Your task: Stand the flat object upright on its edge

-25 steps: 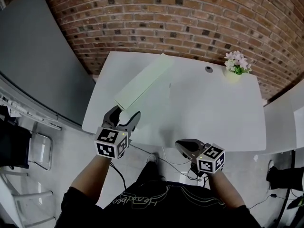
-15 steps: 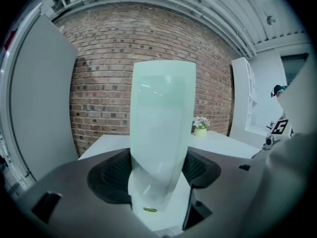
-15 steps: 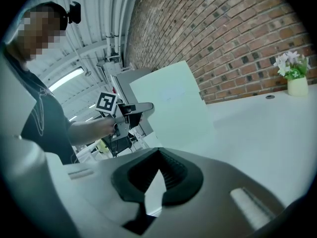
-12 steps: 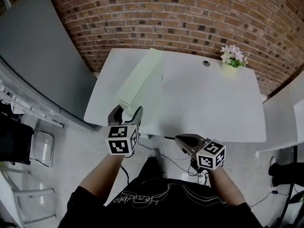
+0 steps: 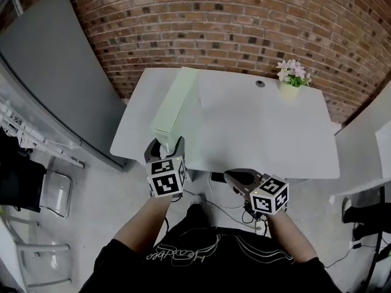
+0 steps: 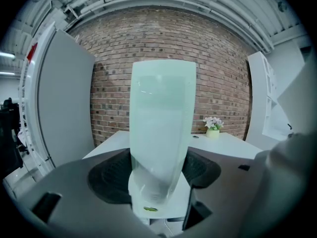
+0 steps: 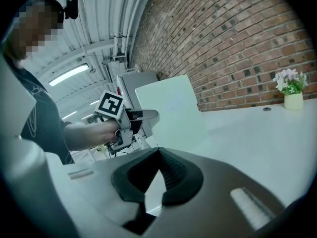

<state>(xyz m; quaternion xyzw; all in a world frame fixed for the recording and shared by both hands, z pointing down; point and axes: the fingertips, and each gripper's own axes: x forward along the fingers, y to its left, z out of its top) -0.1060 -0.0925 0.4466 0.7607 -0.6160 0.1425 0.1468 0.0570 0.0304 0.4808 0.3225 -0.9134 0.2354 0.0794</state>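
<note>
Left gripper (image 5: 165, 145): its fingers are closed on the near end of the board, one pad pressed to each broad face, at the front left corner of the table.
Board (image 5: 175, 105): a pale green flat panel, raised onto its long edge on the left part of the table and running away from the person towards the brick wall (image 5: 244, 29). Seen end-on from the left gripper view, it appears tall, narrow and slightly tilted rather than fully plumb.
Table (image 5: 263, 133): white and smooth, so little friction is to be expected under the board's lower edge.
Right gripper (image 5: 239, 178): its fingers are pressed together with nothing between them. It is held off the front edge of the table, well apart from the board.
Flower pot (image 5: 289, 83): set at the far right corner, well clear of the work.
Step in hand: judged to be the final squaring of the board before release.
How it is done well: the board should be brought fully vertical, with its whole lower edge seated flat on the table, and then steadied. The pads should be opened slowly and evenly, so that neither face is dragged sideways.
Risk: a thin edge on a smooth top is easily tipped. The idle right gripper could be brought beside one face as a stop.
</note>
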